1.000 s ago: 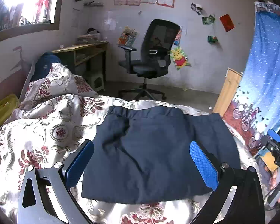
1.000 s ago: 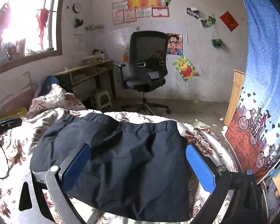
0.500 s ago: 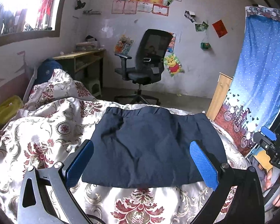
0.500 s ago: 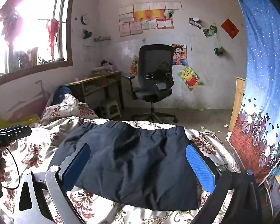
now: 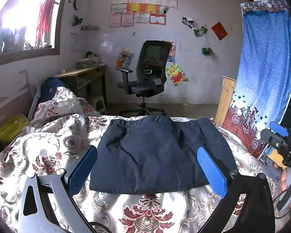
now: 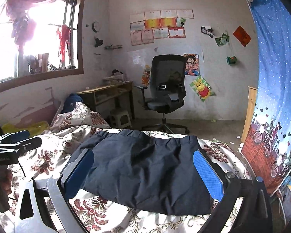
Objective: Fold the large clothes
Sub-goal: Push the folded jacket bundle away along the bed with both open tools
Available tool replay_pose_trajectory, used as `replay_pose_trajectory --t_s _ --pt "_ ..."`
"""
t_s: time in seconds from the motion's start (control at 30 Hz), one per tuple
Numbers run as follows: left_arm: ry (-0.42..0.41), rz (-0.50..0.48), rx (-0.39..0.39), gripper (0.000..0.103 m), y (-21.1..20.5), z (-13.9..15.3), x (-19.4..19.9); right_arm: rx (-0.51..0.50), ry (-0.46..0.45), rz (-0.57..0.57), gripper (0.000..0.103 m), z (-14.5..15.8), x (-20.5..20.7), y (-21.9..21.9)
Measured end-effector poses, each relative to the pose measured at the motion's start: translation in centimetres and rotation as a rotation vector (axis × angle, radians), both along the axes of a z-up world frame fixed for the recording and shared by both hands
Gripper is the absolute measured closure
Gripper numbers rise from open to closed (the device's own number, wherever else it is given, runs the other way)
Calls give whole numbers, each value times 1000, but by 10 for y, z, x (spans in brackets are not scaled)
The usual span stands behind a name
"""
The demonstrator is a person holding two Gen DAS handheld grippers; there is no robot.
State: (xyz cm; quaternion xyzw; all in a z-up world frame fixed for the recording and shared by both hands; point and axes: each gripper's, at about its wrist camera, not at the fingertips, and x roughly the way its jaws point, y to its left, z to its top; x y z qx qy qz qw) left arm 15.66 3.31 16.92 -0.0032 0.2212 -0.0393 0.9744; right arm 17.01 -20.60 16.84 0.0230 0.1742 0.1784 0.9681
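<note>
A dark navy garment (image 5: 157, 153) lies folded into a flat rectangle on the floral bedspread (image 5: 48, 151); its waistband edge faces the far side. In the right wrist view the same garment (image 6: 145, 167) shows with soft creases. My left gripper (image 5: 147, 167) hangs open above the garment's near edge, holding nothing. My right gripper (image 6: 143, 170) is open too, over the garment, with nothing between its blue pads (image 6: 207, 172). Each view catches the other gripper at its edge: the right gripper (image 5: 281, 137) and the left gripper (image 6: 11, 143).
A black office chair (image 5: 147, 77) stands on the floor beyond the bed, beside a wooden desk (image 5: 83, 77) and a small stool (image 6: 120, 118). A blue patterned curtain (image 5: 261, 77) hangs at the right. A pillow (image 5: 62, 101) and yellow bag (image 5: 7, 124) lie at the left.
Both grippers have drawn back and risen from the garment, so more bedspread and room show. The garment lies still, folded flat. Neither gripper closed.
</note>
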Motion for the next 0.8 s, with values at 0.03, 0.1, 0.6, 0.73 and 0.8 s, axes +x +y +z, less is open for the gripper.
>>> replay_pose_trajectory --t_s 0.03,0.1,0.6,0.73,0.8 --pt "-1 -3 2 2 0 -1 -2 3 0 1 0 0 -2 0" --pt "-6 -8 9 2 -2 -4 -5 9 -5 0 0 -1 -8 -1" --pt "-11 17 16 2 -9 -37 -42 -26 24 -17 0 -33 -46 7" --pt "22 27 -25 2 -7 -50 -48 -44 33 -20 0 -45 -56 11" --pt "37 33 -36 2 -6 -57 -51 -47 41 -21 0 -50 -61 13"
